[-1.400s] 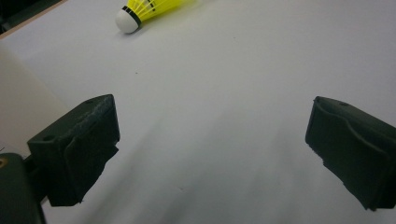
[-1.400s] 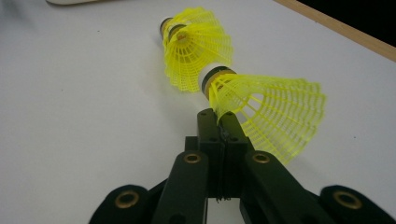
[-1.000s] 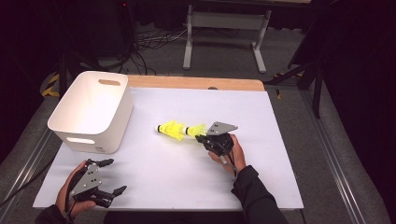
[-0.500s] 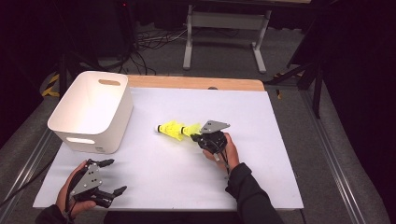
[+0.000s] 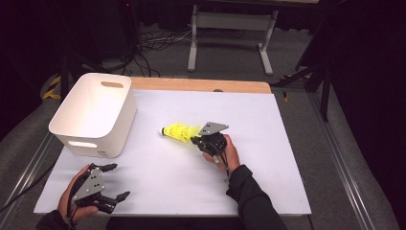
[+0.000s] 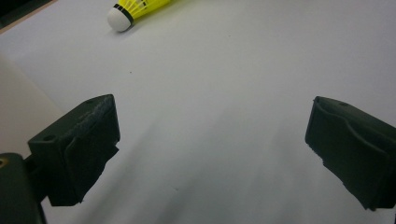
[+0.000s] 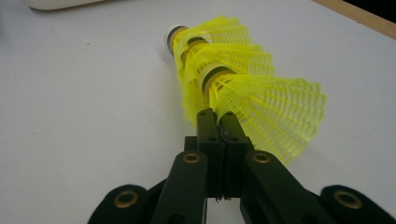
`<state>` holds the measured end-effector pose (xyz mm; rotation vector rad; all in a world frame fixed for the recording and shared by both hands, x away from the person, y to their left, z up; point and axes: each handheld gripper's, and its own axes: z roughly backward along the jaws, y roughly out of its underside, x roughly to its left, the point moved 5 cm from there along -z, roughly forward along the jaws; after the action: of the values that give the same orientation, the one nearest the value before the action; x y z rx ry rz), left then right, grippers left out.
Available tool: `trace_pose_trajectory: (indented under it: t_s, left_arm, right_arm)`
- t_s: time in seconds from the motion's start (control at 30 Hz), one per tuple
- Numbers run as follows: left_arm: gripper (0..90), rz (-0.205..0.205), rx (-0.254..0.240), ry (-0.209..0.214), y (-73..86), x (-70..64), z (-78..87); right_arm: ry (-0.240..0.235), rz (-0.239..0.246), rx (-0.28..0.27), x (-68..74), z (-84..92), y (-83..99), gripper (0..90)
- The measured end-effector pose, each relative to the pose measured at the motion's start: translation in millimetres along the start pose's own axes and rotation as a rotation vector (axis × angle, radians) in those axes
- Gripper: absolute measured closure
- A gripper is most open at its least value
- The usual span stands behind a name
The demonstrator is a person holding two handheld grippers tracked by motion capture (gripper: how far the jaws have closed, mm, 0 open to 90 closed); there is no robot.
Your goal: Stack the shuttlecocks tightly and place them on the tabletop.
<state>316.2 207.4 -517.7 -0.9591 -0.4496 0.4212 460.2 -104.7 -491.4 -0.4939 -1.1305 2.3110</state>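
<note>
A nested stack of yellow shuttlecocks (image 5: 178, 132) lies on its side mid-table, white cork tip pointing left towards the basket. My right gripper (image 5: 195, 140) sits at the stack's right end. In the right gripper view the jaws (image 7: 216, 116) are pressed together on the edge of the nearest yellow skirt (image 7: 261, 102). My left gripper (image 5: 119, 180) rests near the front left of the table, open with nothing between its fingers. The left gripper view shows those jaws (image 6: 210, 135) wide apart over bare white surface, with the shuttlecocks' cork end (image 6: 120, 17) far ahead.
A white basket (image 5: 110, 139) with handle slots stands at the table's left, close behind my left gripper; its wall (image 6: 14, 107) edges the left gripper view. A white sheet (image 5: 277, 158) covers the table, and a wooden strip (image 5: 201, 85) runs along the far edge.
My right gripper has slid a little to the left, up to the skirt end of the shuttlecock stack. The left gripper and the basket have stayed put.
</note>
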Motion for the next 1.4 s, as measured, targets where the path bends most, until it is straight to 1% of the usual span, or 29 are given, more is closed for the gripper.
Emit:
trace_pose_trajectory:
  t_s: [0.37,0.47,0.53,0.63,0.7,0.77,0.8,0.83,0.9,0.93,0.97,1.0,1.07,1.27,1.4]
  left_arm:
    - [3.8,-0.004,0.001,0.004,0.0,-0.6,0.2]
    - [3.8,-0.01,0.01,-0.003,0.3,-0.3,0.2]
    - [3.8,-0.008,0.005,0.0,0.0,-0.6,0.2]
    - [3.8,-0.01,0.006,0.0,-0.2,-0.9,0.3]
    - [3.8,-0.011,0.006,0.0,-0.2,-0.9,0.2]
    - [3.8,-0.011,0.006,0.001,-0.2,-1.0,0.2]
    - [3.8,-0.011,0.006,0.0,-0.2,-0.9,0.2]
    - [3.8,-0.011,0.006,0.0,-0.1,-0.9,0.2]
    - [3.8,-0.009,0.005,0.001,-0.1,-0.8,0.3]
    - [3.8,-0.009,0.005,0.001,-0.1,-0.8,0.3]
    - [3.8,-0.008,0.005,0.001,-0.1,-0.8,0.3]
    - [3.8,-0.008,0.005,0.001,-0.1,-0.8,0.3]
    - [3.8,-0.008,0.004,0.001,-0.1,-0.9,0.3]
    - [3.8,-0.009,0.003,0.0,-0.3,-0.9,0.5]
    - [3.8,-0.01,0.004,0.001,-0.4,-1.2,0.1]
  right_arm:
    - [-0.019,0.001,-0.009,5.3,-10.7,-8.8,89.7]
    - [-0.012,0.006,-0.008,6.2,-12.7,-9.0,89.5]
    - [-0.011,0.005,-0.006,6.7,-13.8,-9.1,88.7]
    - [-0.009,0.004,0.002,6.9,-15.6,-8.7,86.7]
    - [0.003,0.004,0.008,6.7,-16.4,-8.2,84.7]
    - [0.005,0.003,0.01,6.7,-16.6,-8.0,83.6]
    - [0.013,0.002,0.011,6.7,-16.9,-7.9,79.8]
    - [0.013,0.002,0.011,6.7,-16.9,-7.9,79.8]
    - [0.021,0.0,0.018,6.3,-17.7,-7.1,73.6]
    - [0.021,0.0,0.018,6.3,-17.7,-7.1,73.6]
    - [0.029,-0.002,0.025,5.7,-18.1,-6.2,70.0]
    - [0.029,-0.002,0.025,5.7,-18.1,-6.2,70.0]
    - [0.034,-0.011,0.035,5.6,-16.9,-5.4,62.6]
    - [0.039,-0.023,0.024,7.2,-9.5,-5.8,55.6]
    - [0.047,-0.02,0.021,8.4,-5.9,-5.5,51.9]
